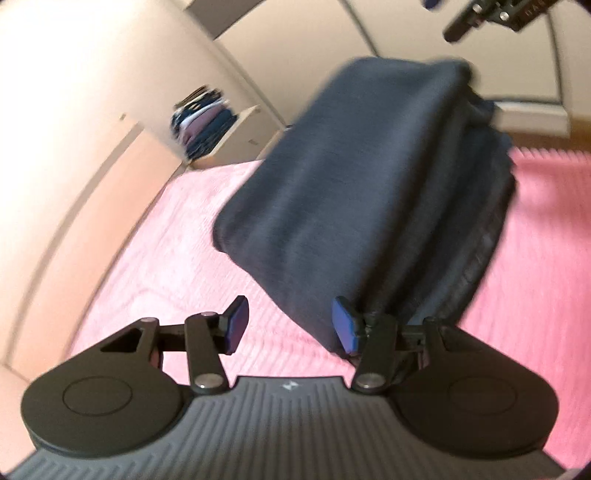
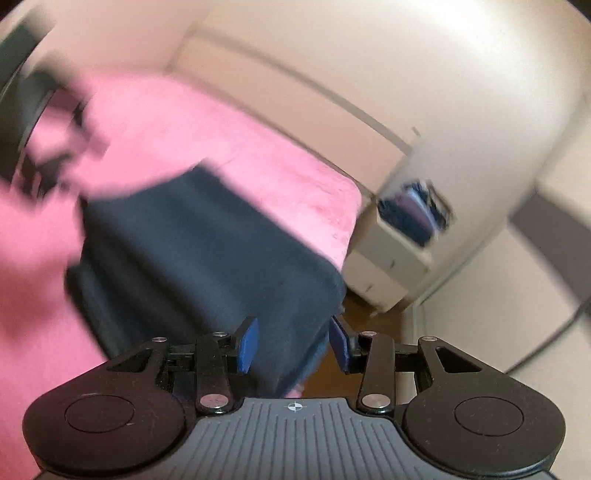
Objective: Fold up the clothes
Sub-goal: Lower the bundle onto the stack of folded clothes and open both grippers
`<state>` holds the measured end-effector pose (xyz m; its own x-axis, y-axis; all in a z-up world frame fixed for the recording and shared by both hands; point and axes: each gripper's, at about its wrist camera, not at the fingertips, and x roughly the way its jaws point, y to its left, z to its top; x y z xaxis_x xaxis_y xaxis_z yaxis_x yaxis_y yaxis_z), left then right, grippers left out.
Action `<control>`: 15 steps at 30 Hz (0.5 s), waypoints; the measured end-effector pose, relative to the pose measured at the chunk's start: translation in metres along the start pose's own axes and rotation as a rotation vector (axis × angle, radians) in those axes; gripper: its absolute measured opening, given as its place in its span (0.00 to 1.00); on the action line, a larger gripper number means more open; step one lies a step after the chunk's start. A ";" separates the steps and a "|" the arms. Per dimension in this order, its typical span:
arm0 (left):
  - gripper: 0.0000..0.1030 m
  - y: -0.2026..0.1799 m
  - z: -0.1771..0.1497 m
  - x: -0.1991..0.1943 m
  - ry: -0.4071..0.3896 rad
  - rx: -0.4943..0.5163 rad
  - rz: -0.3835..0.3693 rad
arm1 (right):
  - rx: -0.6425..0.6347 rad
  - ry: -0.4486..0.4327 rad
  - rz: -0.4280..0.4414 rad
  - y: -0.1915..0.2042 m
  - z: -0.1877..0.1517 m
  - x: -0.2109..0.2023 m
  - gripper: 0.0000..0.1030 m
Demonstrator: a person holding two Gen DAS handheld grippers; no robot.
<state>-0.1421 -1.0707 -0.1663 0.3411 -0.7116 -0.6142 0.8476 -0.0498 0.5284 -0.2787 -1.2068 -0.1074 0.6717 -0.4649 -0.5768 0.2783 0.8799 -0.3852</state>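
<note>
A dark navy garment (image 1: pixel 362 184), folded into a thick rectangle, lies on the pink bedspread (image 1: pixel 166 266). My left gripper (image 1: pixel 291 325) is open, its right pad (image 1: pixel 345 325) against the near corner of the fold. In the right wrist view the same garment (image 2: pixel 207 258) lies at the bed's edge. My right gripper (image 2: pixel 293 345) is open around the garment's near corner, with cloth between its pads. The right gripper also shows at the top of the left wrist view (image 1: pixel 491 14). Both views are blurred by motion.
An open shelf with a stack of folded clothes (image 1: pixel 203 122) stands against the cream wall beyond the bed; it also shows in the right wrist view (image 2: pixel 413 210). Wooden floor (image 2: pixel 354 314) shows beside the bed's edge.
</note>
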 end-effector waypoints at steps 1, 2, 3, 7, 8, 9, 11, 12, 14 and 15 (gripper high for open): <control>0.45 0.012 0.005 0.005 -0.001 -0.044 -0.004 | 0.082 0.005 0.037 -0.012 0.008 0.009 0.40; 0.45 0.022 0.010 0.010 -0.002 -0.085 -0.012 | 0.145 0.009 0.071 -0.021 0.013 0.016 0.40; 0.45 0.028 0.016 0.016 -0.001 -0.114 -0.022 | 0.203 0.009 0.107 -0.029 0.016 0.024 0.40; 0.43 0.038 0.037 0.024 -0.008 -0.145 -0.057 | 0.398 -0.004 0.092 -0.051 0.015 0.020 0.40; 0.44 0.037 0.041 0.021 -0.020 -0.135 -0.068 | 0.396 -0.008 0.069 -0.049 0.010 0.011 0.43; 0.45 0.032 0.044 0.019 -0.035 -0.118 -0.082 | 0.388 -0.012 0.045 -0.045 0.003 0.002 0.53; 0.49 0.020 0.049 0.020 -0.050 -0.080 -0.112 | 0.370 -0.007 0.027 -0.029 -0.017 -0.012 0.65; 0.49 0.014 0.052 0.022 -0.047 -0.066 -0.133 | 0.391 -0.001 0.039 -0.024 -0.027 -0.018 0.64; 0.49 0.002 0.056 0.028 -0.038 -0.039 -0.166 | 0.593 0.028 0.124 -0.029 -0.048 -0.026 0.64; 0.49 -0.002 0.057 0.033 -0.026 -0.028 -0.172 | 0.731 0.042 0.161 -0.032 -0.060 -0.028 0.64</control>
<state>-0.1556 -1.1342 -0.1543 0.1799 -0.7121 -0.6786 0.9037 -0.1529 0.4000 -0.3470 -1.2278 -0.1223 0.7200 -0.3155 -0.6182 0.5740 0.7714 0.2748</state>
